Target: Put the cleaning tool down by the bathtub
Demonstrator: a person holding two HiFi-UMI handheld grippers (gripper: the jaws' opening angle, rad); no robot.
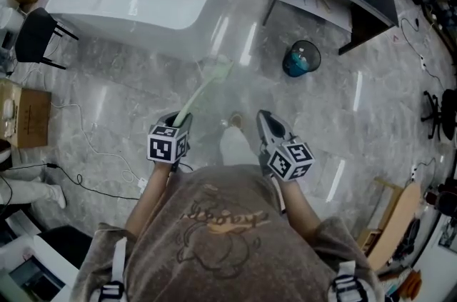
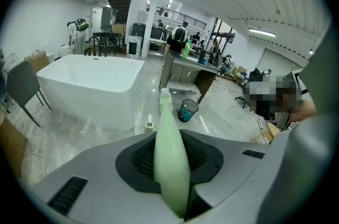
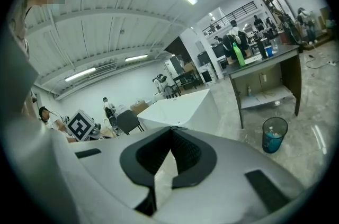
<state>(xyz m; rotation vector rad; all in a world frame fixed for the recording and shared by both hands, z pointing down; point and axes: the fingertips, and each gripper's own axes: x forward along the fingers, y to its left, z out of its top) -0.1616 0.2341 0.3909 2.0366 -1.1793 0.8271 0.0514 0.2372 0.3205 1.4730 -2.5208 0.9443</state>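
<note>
Cleaning tool [image 1: 202, 86] is a long stick, and the left tongs [image 1: 176, 125] pinch it tight near its lower end. The other end points out over the floor [image 1: 321, 115] toward the bathtub [image 1: 178, 36]. I think the job now is to lay it down next to the tub. To do that well, it seems best to step closer and bend low. The far end should touch the floor first, right beside the white wall of the tub. Then the stick can come down flat, and only then should the tongs let go, so it does not drop and bounce. The floor looks shiny and slippery, so the stick may slide. It should also stay away from the blue bin [image 1: 300, 58] off to the right. The right tongs [image 1: 270, 126] are pressed together with nothing in them, so they can stay out of the way. The tool is light green all over. Its stick is thin far away and grows fatter where the tongs grip it. At the far end is a wider flat part, but it is too blurry to tell what kind of scrubber it is.
</note>
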